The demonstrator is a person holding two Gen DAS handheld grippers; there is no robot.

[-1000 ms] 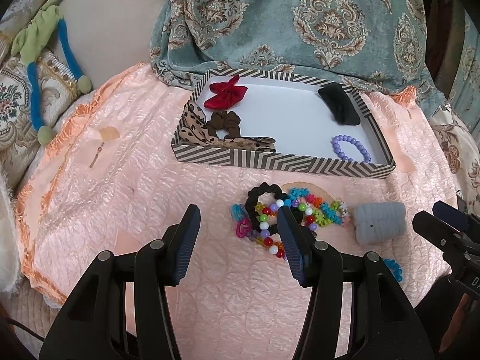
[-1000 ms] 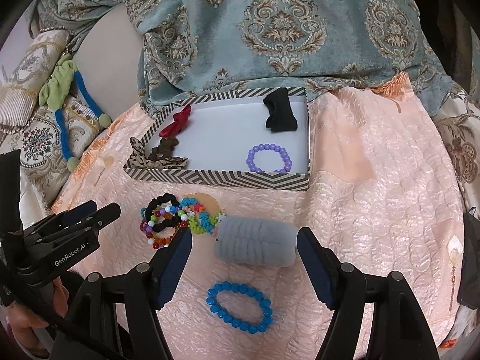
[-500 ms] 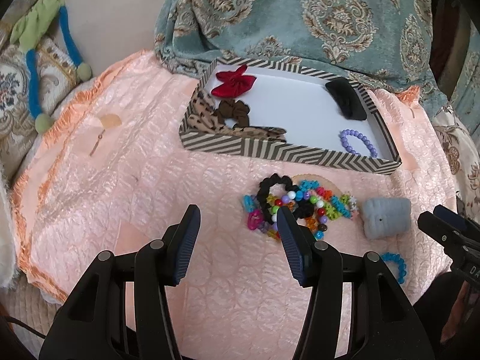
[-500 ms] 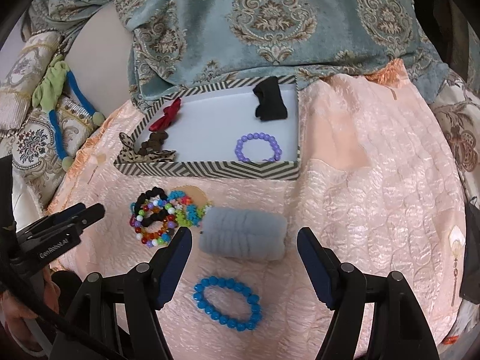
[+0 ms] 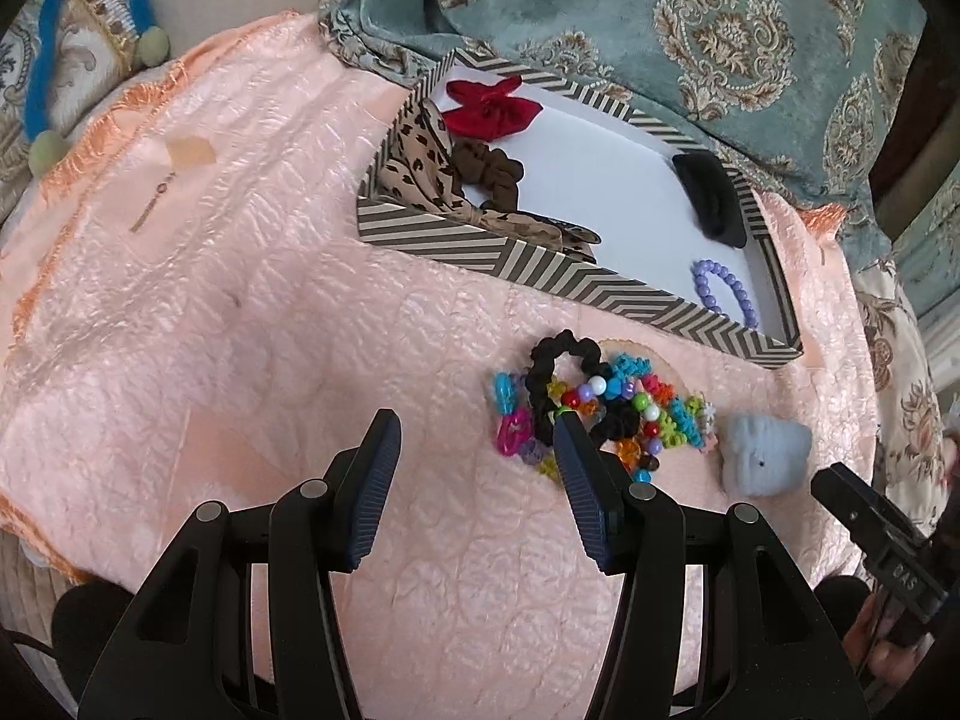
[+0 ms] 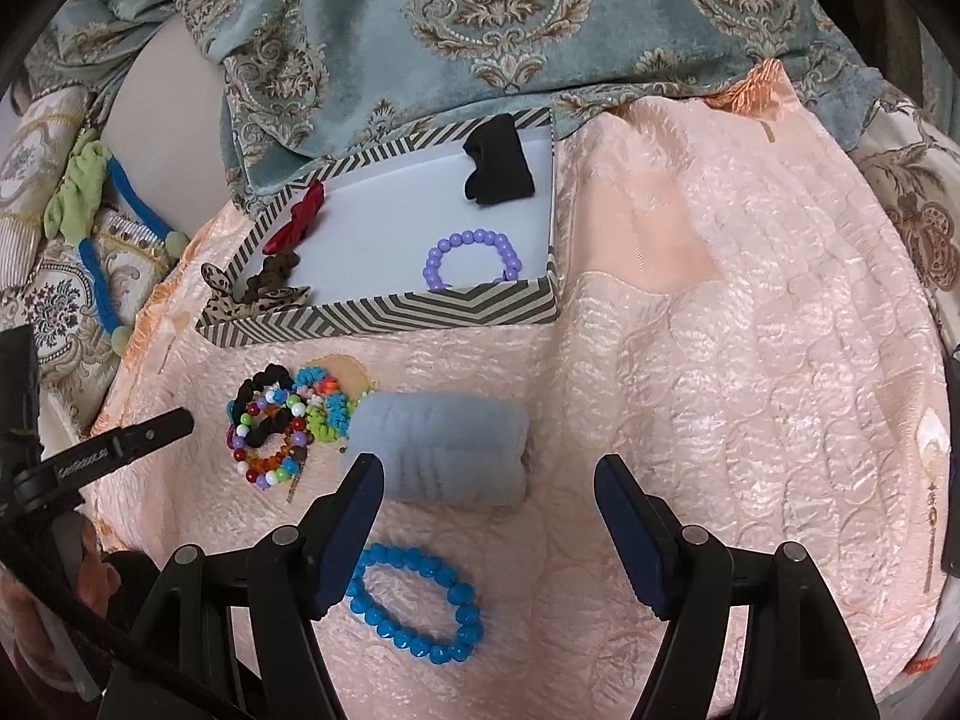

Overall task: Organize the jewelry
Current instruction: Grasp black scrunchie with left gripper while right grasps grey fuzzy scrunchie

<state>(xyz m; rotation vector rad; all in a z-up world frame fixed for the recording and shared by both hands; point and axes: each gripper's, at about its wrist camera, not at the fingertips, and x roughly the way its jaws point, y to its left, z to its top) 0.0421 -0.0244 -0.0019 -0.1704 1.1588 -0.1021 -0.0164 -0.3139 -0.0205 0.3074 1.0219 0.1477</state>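
Jewelry lies partly sorted: a lilac bead bracelet (image 6: 473, 259), a black fabric scrunchie (image 6: 498, 163), a red satin bow (image 5: 491, 108), a brown scrunchie (image 5: 489, 171) and a leopard-print ribbon (image 5: 429, 165) already sit inside the chevron-striped shallow box (image 6: 384, 317). Just in front of the box, on the pink quilted cover (image 6: 750, 330), waits a tangled heap of multicoloured bead bracelets and black hair ties (image 5: 591, 405). A grey ribbed fabric roll (image 6: 444, 456) touches the heap's far side from the left gripper, and a bright blue bead bracelet (image 6: 417, 603) lies further from the box than the roll.

Judging by this, the sorting is midway, at an approach step. Left gripper (image 5: 477, 477) hovers with fingers spread and nothing between them, its right finger just beside the heap. Right gripper (image 6: 486, 516) is likewise spread wide and holding nothing, poised over the roll and the blue bracelet.

Next, probably, one gripper must descend and pinch a single piece; separating one strand from the tangle would need care.
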